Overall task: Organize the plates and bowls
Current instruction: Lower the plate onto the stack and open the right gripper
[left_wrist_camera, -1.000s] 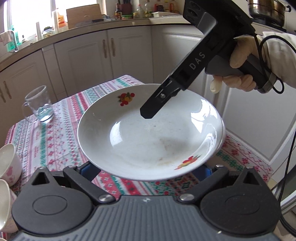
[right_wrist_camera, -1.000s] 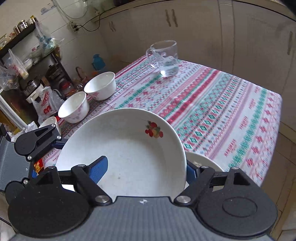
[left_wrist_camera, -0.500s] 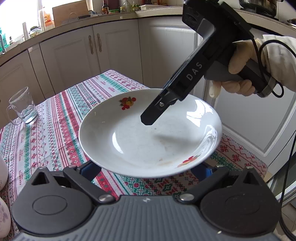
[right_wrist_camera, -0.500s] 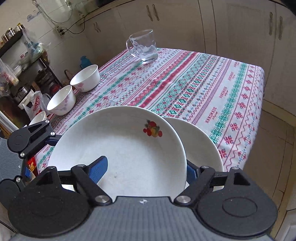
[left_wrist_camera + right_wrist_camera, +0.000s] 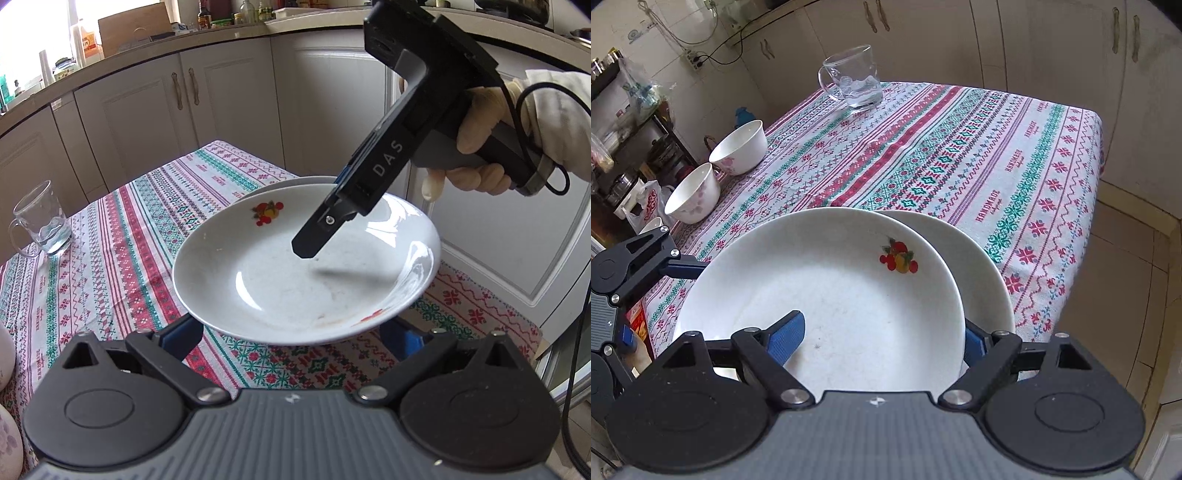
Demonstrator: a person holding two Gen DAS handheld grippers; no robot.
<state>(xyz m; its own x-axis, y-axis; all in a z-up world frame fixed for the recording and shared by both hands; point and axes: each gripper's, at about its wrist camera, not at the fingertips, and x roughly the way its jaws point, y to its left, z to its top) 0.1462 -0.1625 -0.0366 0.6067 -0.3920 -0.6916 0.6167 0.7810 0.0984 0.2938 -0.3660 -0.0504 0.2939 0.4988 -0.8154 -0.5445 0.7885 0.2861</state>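
right wrist, second plate point(image 5: 982, 273) mostly hidden

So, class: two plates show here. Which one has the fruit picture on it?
The upper plate, the one between the right tool's opening fingers. It bears a red fruit print; the lower plate, peeking out behind it on the tablecloth, shows plain white.

Right gripper point(image 5: 314, 243): matte black housing, white "DAS" lettering on the side, one silver screw near the tip, grey-and-black pistol handle, black cable looping behind. Blue ribbed pads point(image 5: 785, 338) on black linkage arms, silver pivot screws, round black caps, ribbed grey body. Hand point(image 5: 476, 144): pale cream glove, white sleeve point(image 5: 554, 107). Left gripper point(image 5: 291, 332): same build.
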